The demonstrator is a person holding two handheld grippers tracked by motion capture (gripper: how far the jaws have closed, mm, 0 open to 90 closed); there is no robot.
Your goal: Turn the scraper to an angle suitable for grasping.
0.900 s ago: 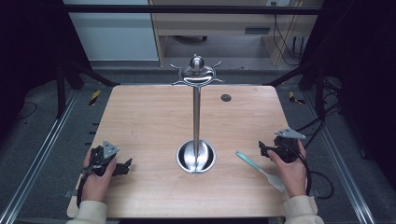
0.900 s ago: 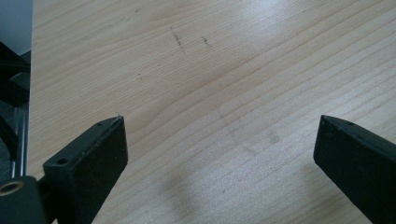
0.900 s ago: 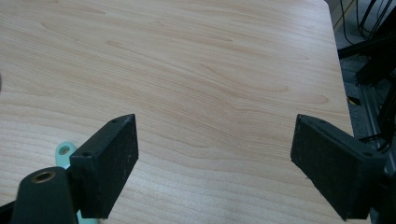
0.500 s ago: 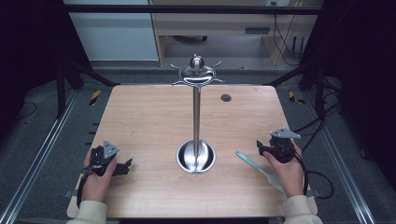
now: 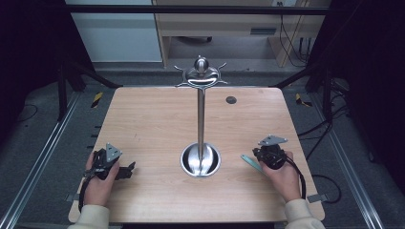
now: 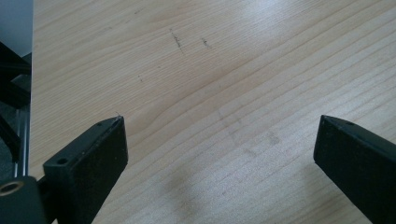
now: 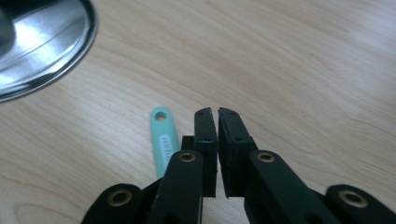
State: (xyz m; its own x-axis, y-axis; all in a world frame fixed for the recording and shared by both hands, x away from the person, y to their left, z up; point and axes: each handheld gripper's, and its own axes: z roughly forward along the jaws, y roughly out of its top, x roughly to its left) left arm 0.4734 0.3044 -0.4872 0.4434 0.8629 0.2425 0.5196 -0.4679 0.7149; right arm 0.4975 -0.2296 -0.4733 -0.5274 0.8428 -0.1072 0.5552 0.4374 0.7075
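With the right gripper [image 7: 215,112] jaws pressed together beside the green handle [image 7: 163,140] lying flat on the bench [image 5: 153,124], and the left gripper [image 6: 219,135] spread, we judge it light, stiff, best pinched mid-length.

stand [image 5: 200,160] mid-table [image 5: 153,114], handle [image 5: 250,161] to its right, beside right gripper [image 7: 214,112]

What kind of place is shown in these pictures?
Probably a lab or recording workspace: a wooden table inside a dark metal frame, loose cables on the floor, and a person holding grippers.
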